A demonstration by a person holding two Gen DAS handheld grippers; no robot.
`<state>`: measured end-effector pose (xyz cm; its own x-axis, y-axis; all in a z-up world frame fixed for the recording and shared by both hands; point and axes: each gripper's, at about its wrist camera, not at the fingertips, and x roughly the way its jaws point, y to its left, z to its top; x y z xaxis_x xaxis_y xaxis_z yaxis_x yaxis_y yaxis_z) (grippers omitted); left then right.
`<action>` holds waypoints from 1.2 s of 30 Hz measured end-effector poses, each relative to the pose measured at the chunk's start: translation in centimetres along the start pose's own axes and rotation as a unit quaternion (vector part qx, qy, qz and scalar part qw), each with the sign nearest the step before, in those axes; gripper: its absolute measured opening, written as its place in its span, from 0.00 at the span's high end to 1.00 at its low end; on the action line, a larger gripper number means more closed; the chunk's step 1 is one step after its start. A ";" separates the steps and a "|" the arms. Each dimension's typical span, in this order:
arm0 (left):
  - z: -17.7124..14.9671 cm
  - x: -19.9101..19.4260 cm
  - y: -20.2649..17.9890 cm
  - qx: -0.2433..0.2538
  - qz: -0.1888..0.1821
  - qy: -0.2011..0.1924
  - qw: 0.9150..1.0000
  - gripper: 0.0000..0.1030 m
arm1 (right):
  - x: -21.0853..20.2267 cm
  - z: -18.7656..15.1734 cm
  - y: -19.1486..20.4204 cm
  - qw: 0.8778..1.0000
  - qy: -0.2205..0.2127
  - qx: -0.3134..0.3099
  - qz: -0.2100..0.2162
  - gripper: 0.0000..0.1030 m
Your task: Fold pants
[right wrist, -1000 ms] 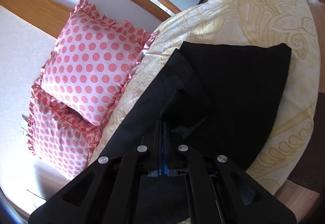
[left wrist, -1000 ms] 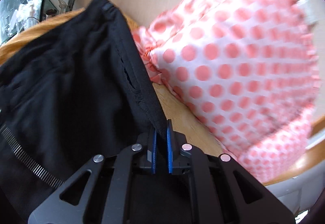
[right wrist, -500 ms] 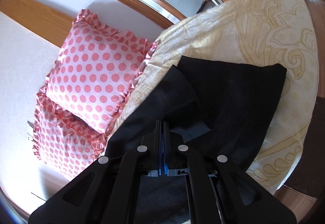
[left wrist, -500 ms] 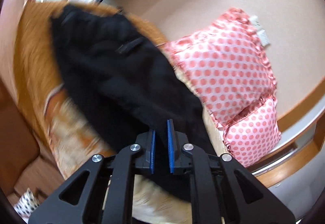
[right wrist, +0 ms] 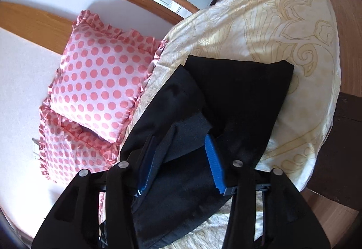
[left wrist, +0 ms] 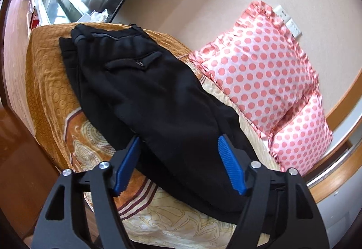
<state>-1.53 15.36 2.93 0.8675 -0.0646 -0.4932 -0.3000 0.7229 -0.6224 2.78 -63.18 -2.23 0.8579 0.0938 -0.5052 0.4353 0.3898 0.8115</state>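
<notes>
Pants (left wrist: 144, 90) lying on the bedspread (left wrist: 47, 72), stretching away ahead of the left gripper (left wrist: 178, 154), waistband and back pocket at the far end. Left jaws opening, standing wide; black cloth passing between and under the blue pads (left wrist: 230, 163) but not pinched, so released here. Two dotted pillows (left wrist: 260, 63) sitting ahead and to the right of this gripper, against the wall.

Right gripper (right wrist: 181, 156) also opening, jaws at a middling gap; a loose flap of the pants (right wrist: 226, 99) lying between the pads (right wrist: 213, 158), not clamped as far as visible. Beyond this gripper, cloth lying in overlapping layers, one squared panel ending at a straight far edge on the bedspread (right wrist: 282, 23). Pillows (right wrist: 99, 81) sitting ahead and to the left.

Judging progress: legs apparently laid one over the other lengthwise, garment resting flat, both holds being let go. Appearing partway done. Remaining, by estimate: smoothing the rumpled flap near the right gripper, then folding end to end into a compact stack. Exact fold count not determinable from these views.
</notes>
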 end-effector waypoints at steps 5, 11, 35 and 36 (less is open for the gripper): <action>-0.4 0.3 -0.5 0.020 0.012 0.011 1.000 0.30 | 1.6 0.6 0.7 0.999 0.023 0.022 -0.004 0.54; -0.6 0.1 -1.1 0.038 0.020 0.007 0.999 0.26 | 2.6 -0.5 2.6 0.998 0.060 0.005 -0.002 0.53; -0.2 1.7 -1.1 0.050 0.009 0.050 0.997 0.22 | -1.6 0.9 -2.2 0.992 -0.038 -0.100 -0.072 0.99; -0.2 1.7 -1.0 0.046 0.006 0.051 0.998 0.22 | -1.9 0.8 -2.0 0.991 -0.043 -0.102 -0.069 0.99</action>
<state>0.19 14.39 2.57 0.8178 -0.1209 -0.5626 -0.2690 0.7840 -0.5595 0.53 -64.90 -2.67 0.8177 -0.0478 -0.5737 0.4936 0.5711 0.6559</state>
